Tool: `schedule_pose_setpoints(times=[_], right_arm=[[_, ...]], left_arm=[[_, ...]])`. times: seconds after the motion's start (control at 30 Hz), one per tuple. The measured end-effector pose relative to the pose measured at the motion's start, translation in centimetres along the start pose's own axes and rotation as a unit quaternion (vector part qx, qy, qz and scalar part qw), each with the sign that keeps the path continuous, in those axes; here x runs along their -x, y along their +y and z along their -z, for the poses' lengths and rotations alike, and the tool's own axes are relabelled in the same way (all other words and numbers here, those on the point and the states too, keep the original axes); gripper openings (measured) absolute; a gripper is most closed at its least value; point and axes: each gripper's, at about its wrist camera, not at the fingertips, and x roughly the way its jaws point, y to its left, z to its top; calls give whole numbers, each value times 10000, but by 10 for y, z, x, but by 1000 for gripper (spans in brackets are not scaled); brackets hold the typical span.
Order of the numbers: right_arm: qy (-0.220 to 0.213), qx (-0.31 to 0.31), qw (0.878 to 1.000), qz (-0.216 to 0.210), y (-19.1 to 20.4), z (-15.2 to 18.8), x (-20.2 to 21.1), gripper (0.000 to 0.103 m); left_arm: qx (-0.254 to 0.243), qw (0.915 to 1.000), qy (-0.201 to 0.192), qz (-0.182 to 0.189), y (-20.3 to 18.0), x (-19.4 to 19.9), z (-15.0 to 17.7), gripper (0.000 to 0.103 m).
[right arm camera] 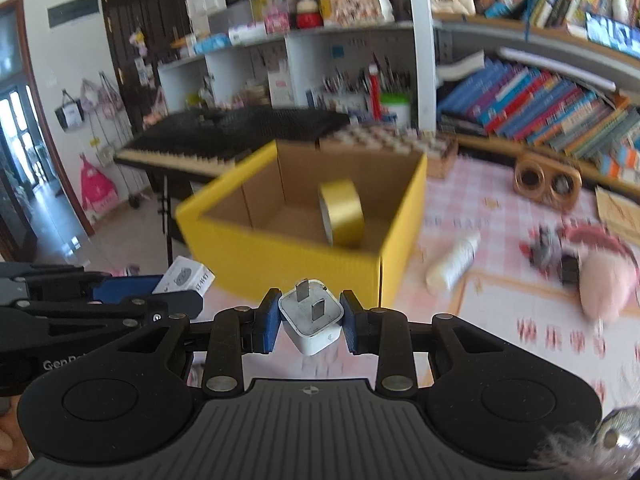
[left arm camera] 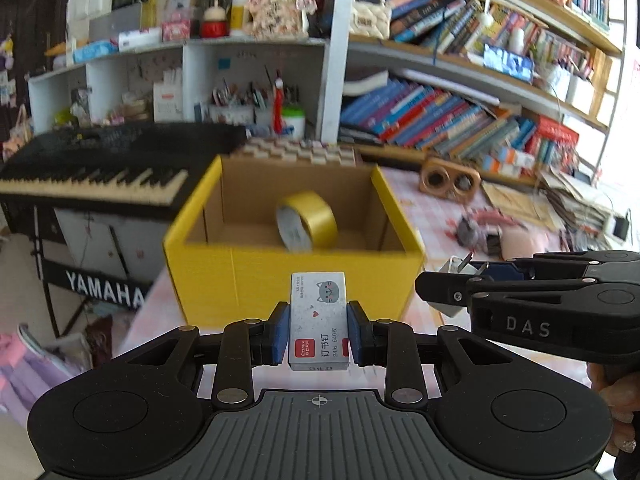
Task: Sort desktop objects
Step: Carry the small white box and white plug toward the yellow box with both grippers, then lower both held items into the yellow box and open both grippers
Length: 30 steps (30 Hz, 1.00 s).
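— Yellow cardboard box [left arm camera: 294, 276], open on top, brown inside — that's what both grippers are facing. See what's in it?

— One gold roll of tape [left arm camera: 307, 220], standing on its edge on the box floor, toward the far wall.

— And the left gripper [left arm camera: 319, 330]?

— Its blue-padded jaws are clamped on a small grey-white staple box with a cat drawing and a red label [left arm camera: 318, 320]. It's held upright, just short of the yellow box's near wall and not over the rim.

— The right gripper [right arm camera: 308, 320]?

— Jaws narrowed onto a white plug charger cube [right arm camera: 312, 320], two metal prongs pointing up and toward the yellow box. It also sits in front of the near wall, close to the box's right corner.

— The two grippers are close?

— Side by side in front of the box, apart as far as I can tell.

— What else is on the pink checked bench [right arm camera: 500, 320]?

— To the right of the box lies a white tube-shaped bottle [right arm camera: 454, 262] on its side, just beside that wall. Further right, a pink fluffy thing [right arm camera: 604, 284], blurred, and a wooden two-holed stand [right arm camera: 546, 182] behind it. Left of the box stands a black Yamaha keyboard [left arm camera: 96, 172].
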Motion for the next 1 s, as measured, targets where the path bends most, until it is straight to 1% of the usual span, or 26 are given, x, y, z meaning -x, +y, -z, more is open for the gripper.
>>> schedule_pose_setpoints(times=[0.2,0.37,0.47,0.57,0.7,0.77,0.87,0.9,0.93,1.0], right_arm=[[-184,240,9993,-206,-15,-43,-24,29],[-91,470,9985,-268,-25,-65,-61,29],[81,646,9973,-332,-30,-72,-86,29],[301,898,9947,-397,-35,-76,-110,29],[660,1078,9907,-505,-41,-79,-139,29],[997,1120,9871,-570,-42,-80,-155,29],[1414,1120,9815,-647,-46,-81,-175,30],[1517,1127,9798,-657,-46,-81,-180,30],[1514,1328,9776,-605,-42,-80,-182,30],[1645,1445,9735,-658,-40,-81,-190,30]], left_arm=[[-8,9996,-233,-162,2,-23,-37,28],[-47,9993,-174,-314,9,-55,-60,28],[52,9996,103,-265,18,-84,-71,28],[141,9988,376,-298,27,-108,-79,28],[-51,9973,650,-334,28,-135,-86,28],[-162,9965,782,-251,26,-148,-88,28],[-193,9943,1032,-188,27,-167,-88,28],[-183,9933,1126,-182,28,-173,-87,28],[-132,9926,1197,-182,30,-180,-88,28],[-113,9905,1351,-224,33,-190,-88,28]])
